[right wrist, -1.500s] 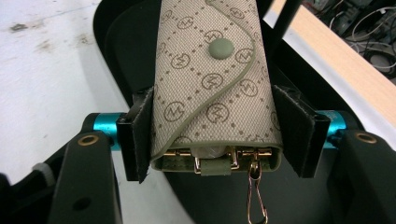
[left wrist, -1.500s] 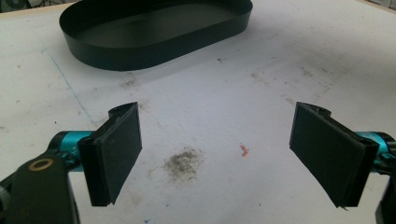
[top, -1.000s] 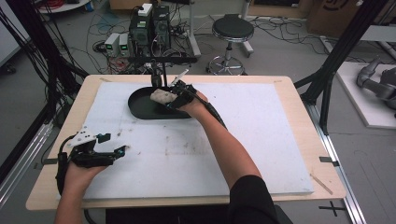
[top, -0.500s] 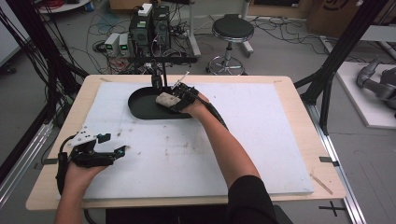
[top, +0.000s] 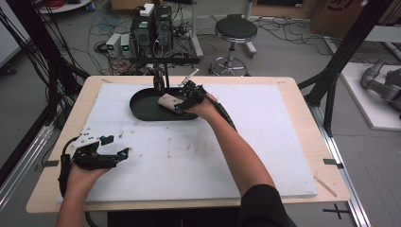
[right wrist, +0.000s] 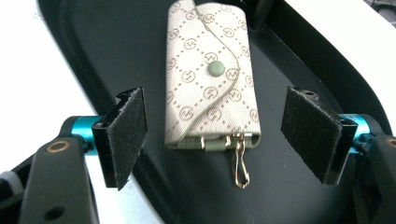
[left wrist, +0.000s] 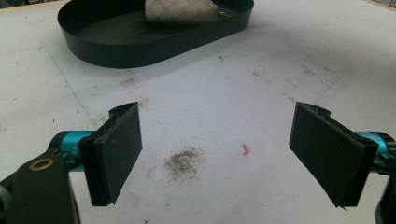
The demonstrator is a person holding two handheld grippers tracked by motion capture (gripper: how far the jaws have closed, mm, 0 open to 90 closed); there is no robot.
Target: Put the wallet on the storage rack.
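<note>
**Key pouch is down in the tray, now back out clean**

Pull the right gripper (right wrist: 215, 140) straight back so a pad doesn't snag the clasp. Its jaws have just been opening and stand clear either side of the key pouch (right wrist: 210, 74), which lies flat in the black tray (top: 142, 111), upper middle of the high view.

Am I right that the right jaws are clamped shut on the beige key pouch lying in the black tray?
Not quite. The right gripper has just been opening; its jaws stand clear on either side of the key pouch, which does lie in the black tray. The right gripper view shows the gaps.
</note>
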